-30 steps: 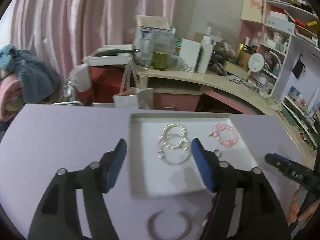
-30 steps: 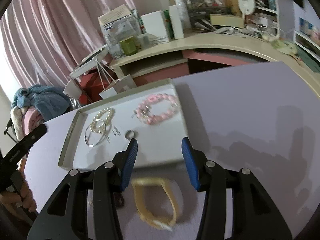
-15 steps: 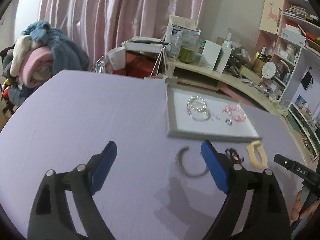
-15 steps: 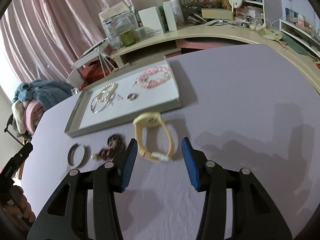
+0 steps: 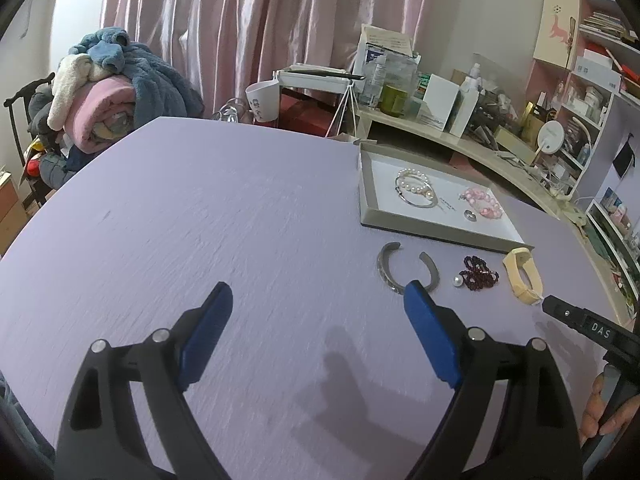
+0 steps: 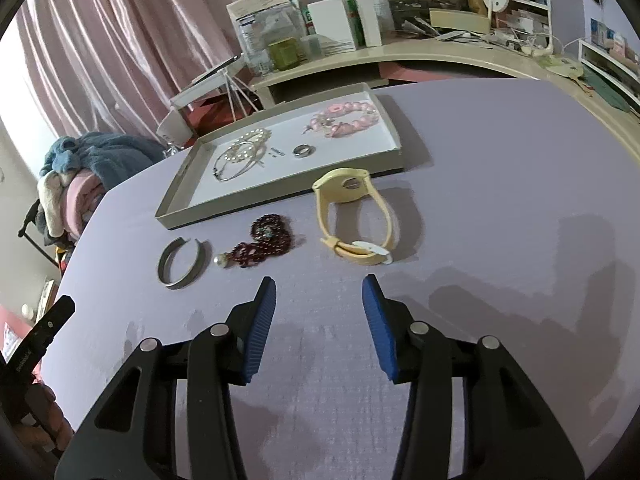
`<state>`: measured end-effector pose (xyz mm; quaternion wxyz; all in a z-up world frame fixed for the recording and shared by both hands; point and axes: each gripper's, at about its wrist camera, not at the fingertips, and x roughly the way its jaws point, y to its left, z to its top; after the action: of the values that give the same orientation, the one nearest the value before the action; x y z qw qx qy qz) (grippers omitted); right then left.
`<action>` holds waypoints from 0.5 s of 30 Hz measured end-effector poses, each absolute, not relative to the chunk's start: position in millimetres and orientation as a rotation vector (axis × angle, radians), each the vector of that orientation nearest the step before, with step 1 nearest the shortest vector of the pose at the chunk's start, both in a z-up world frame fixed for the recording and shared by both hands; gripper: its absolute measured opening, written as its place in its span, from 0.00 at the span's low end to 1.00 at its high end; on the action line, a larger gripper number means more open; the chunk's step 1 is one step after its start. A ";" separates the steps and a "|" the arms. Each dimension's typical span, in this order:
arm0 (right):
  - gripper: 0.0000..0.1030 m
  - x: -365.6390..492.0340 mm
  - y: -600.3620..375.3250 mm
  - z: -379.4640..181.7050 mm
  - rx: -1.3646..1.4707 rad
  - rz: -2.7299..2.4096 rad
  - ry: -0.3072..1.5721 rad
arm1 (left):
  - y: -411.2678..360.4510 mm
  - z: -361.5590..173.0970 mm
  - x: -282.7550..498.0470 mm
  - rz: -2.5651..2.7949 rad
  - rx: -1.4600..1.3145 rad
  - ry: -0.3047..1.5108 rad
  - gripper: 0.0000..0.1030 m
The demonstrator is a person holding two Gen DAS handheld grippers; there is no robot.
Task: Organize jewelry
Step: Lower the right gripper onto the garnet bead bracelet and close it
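Note:
A shallow grey tray (image 6: pixel 176 211) (image 5: pixel 366 200) on the purple table holds a pearl bracelet (image 6: pixel 248 145), a thin silver bangle (image 5: pixel 416 201), a ring (image 6: pixel 303 150) and a pink bead bracelet (image 6: pixel 347 119). In front of the tray lie a silver cuff (image 6: pixel 182 261) (image 5: pixel 389 270), a dark red bead bracelet (image 6: pixel 264 246) (image 5: pixel 478 274) and a yellow wristband (image 6: pixel 354 216) (image 5: pixel 522 276). My left gripper (image 5: pixel 318 302) is open and empty, left of the cuff. My right gripper (image 6: pixel 319 294) is open and empty, a little short of the wristband.
A curved beige desk (image 6: pixel 400 58) crowded with boxes and bottles stands behind the table. A chair piled with blankets (image 5: pixel 108 92) is at the far left. Shelves (image 5: pixel 592 92) line the right wall. Pink curtains hang behind.
Both grippers have pulled back from the tray toward the near side of the table and stay open. The cuff, red beads and wristband have come fully into view.

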<state>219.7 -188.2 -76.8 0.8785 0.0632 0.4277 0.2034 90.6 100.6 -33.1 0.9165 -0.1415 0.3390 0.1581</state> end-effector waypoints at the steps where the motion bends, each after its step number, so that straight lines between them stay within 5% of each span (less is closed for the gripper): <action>1: 0.43 219.5 -185.9 -77.6 0.128 0.433 0.894 | 100.9 -33.4 90.7 0.325 -0.290 0.698 0.85; 15: 0.38 249.5 -118.7 -92.6 -0.045 0.545 0.911 | 103.2 -31.7 87.5 0.351 -0.274 0.702 0.85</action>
<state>249.5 -118.7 -92.6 0.8620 -0.0215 0.4346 0.2600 87.5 103.2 -31.7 0.9148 -0.1330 0.3412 0.1705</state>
